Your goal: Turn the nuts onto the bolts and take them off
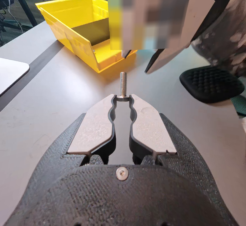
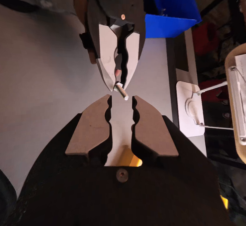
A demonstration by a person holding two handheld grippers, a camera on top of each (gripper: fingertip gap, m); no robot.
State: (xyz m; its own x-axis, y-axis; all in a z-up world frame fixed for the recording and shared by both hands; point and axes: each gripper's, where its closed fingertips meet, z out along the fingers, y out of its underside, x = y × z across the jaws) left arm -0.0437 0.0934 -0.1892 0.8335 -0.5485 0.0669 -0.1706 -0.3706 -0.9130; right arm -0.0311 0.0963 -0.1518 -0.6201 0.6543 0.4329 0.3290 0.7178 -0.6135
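A bare, silver, threaded bolt [image 1: 123, 85] is clamped by its head in the left claw [image 1: 122, 98]; the right claw [image 2: 121, 97] is held agape, empty.

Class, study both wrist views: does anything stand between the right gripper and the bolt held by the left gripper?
Nothing visible does. The left gripper clamps the bolt by its head, with the threaded shank bare. The right gripper is open and empty, and only open space lies between its fingertips and the bolt's free end.
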